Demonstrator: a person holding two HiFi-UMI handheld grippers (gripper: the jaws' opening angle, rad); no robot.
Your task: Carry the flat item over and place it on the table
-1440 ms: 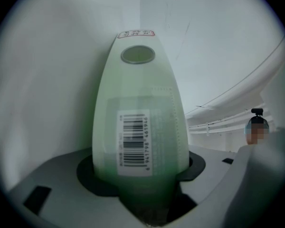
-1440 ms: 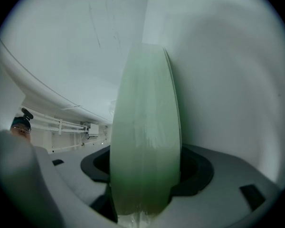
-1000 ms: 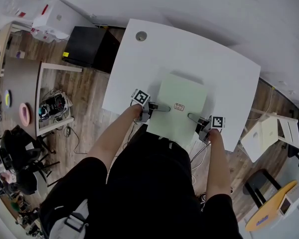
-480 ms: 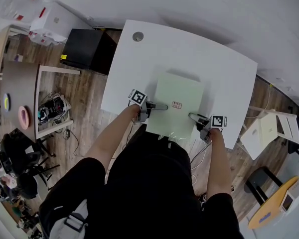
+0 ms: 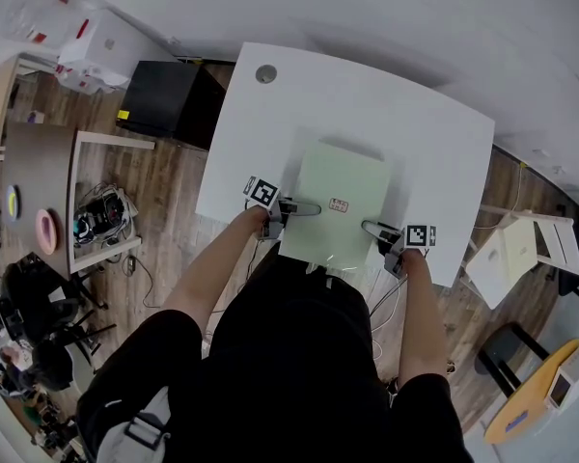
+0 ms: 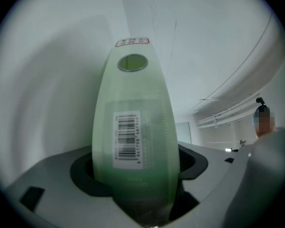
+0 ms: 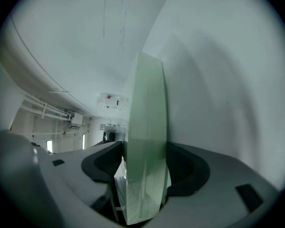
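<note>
The pale green flat item [image 5: 340, 193] lies on the white counter [image 5: 434, 133], toward its near edge and just in front of the person, so from where I stand the carrying looks finished. It seems to rest flat on the surface, with a small label [image 5: 339, 205] facing up near its middle. The round hole [image 5: 265, 73] in the counter's far left corner is well apart from it.

The left tool [image 5: 304, 207] reaches in over the item's left edge. Its jaws are opening, and its own view shows the flat item [image 6: 133, 127], barcode [image 6: 127, 137] side up, running between them with dark gaps on both sides, so I judge that side is letting go. The right tool [image 5: 372, 228] is at the item's right edge. Its view shows the flat item [image 7: 145, 151] edge-on and seated deep between the jaws, which look clamped on it.

What's left, as I read it, is small: the right side has yet to release, and both tools then need to draw back toward the person without dragging the item along the counter.
</note>
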